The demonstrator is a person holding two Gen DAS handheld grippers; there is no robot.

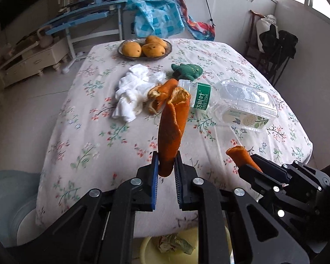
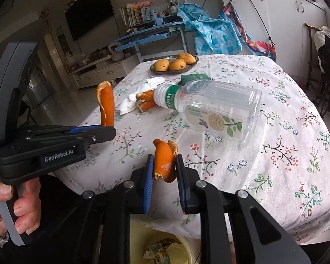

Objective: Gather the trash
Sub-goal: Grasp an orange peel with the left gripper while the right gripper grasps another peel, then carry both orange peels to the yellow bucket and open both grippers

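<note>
The left gripper (image 1: pixel 166 167) holds a long orange peel (image 1: pixel 172 129) tight in its jaws. The right gripper (image 2: pixel 164 168) pinches a small peel (image 2: pixel 165 160), above the yellow bin (image 2: pixel 182 245) beside the surface (image 2: pixel 275 171).

Left black two-finger gripper with blue pads (image 1: pixel 166 165), jaws clamped on a long orange peel strip (image 1: pixel 172 129) pointing toward 12 o'clock; right black gripper (image 2: pixel 164 167) clamps a short orange peel piece (image 2: pixel 165 159); bare left hand (image 2: pixel 13 206) grips the handle.
</note>
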